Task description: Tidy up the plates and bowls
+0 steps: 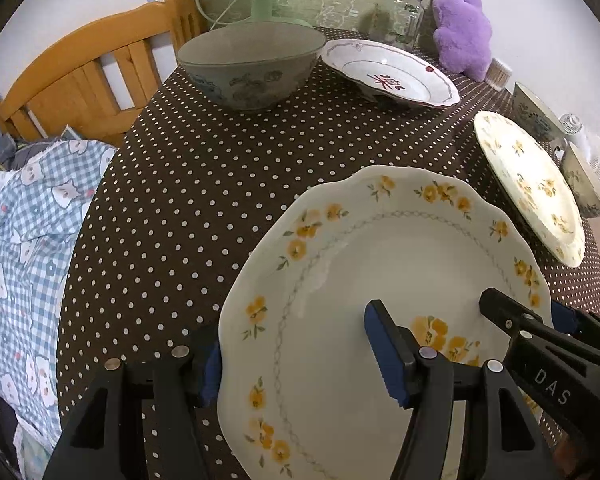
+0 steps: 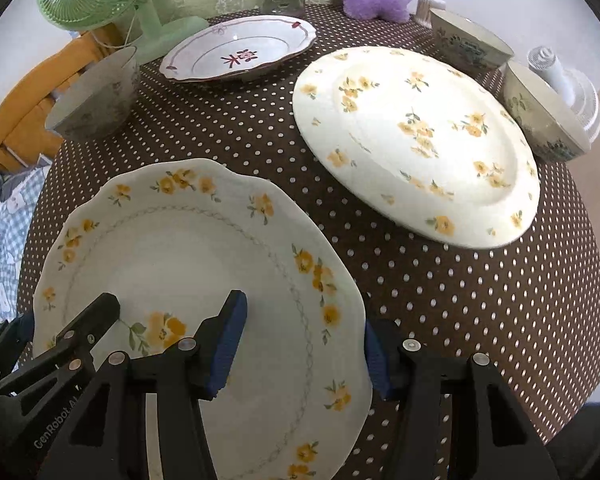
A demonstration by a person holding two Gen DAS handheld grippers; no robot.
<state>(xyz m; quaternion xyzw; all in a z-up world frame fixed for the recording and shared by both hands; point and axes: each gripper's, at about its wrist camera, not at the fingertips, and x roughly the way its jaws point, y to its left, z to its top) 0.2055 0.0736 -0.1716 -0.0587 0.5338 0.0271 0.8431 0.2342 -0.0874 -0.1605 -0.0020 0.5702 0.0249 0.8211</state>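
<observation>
If closed unevenly on the scalloped yellow-flower plate (image 1: 380, 248), lying lower centre on the dotted bench (image 1: 220, 160), risks tipping it or skidding it into the round floral plate (image 1: 528, 184) at right. Shows left claw (image 1: 296, 344) and right claw (image 2: 304, 336) both spread open, straddling opposite rims, gripping nothing. Cannot tell whether any pad touches china. Cuts off the plate's near edge at the bottom; hides outer finger tips behind the rim.

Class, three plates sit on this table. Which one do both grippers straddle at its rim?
The scalloped plate with yellow flowers and a chain ring, nearest the cameras. The round yellow-flowered plate and the red-marked plate lie farther off, untouched.
</observation>
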